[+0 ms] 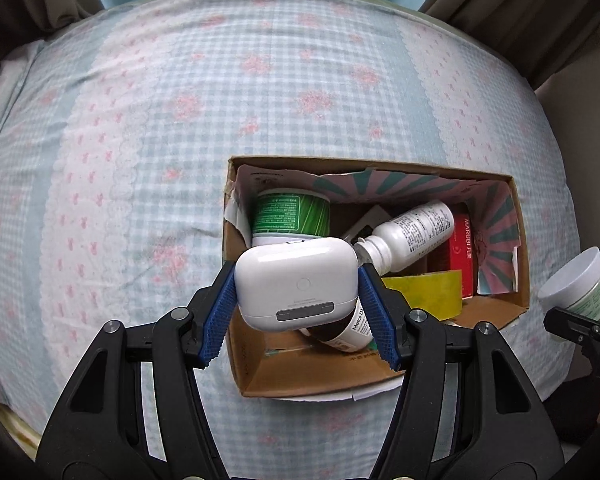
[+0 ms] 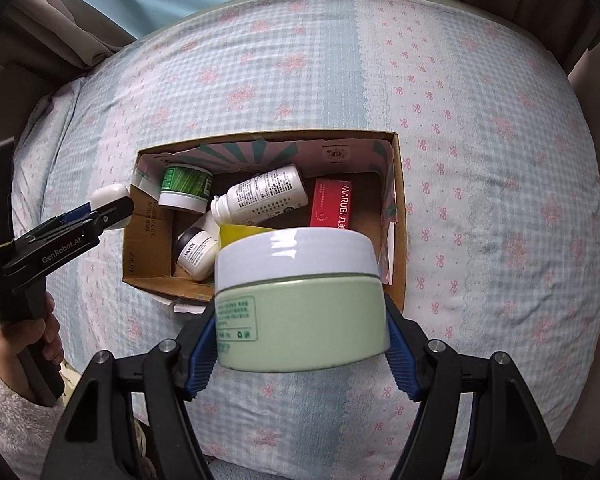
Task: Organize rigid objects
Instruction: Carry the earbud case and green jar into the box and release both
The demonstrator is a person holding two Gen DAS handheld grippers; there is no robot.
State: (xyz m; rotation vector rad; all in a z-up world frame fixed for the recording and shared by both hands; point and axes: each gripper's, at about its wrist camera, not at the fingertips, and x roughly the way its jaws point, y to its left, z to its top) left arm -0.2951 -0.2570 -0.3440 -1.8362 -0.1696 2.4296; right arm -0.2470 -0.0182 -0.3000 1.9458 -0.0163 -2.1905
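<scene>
1. Two claws loaded. Your left claw (image 1: 298, 312) pinches a white earbud case (image 1: 296, 282) over the cardboard box's (image 1: 518, 224) near left corner.
2. Your right claw (image 2: 300, 344) pinches a pale green jar (image 2: 300, 316), white lid up, over the box's near right edge.
3. Box sits on the bed (image 1: 140, 120); inside lie a white bottle (image 2: 264, 196), red carton (image 2: 332, 204) and green-label jar (image 2: 184, 188).

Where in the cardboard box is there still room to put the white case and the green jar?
Inside the brown cardboard box, bare floor shows in the near-left corner, beside the small dark bottle, and along the right wall past the red carton. The middle is crowded: green-labelled tub, white bottle, yellow packet.
</scene>
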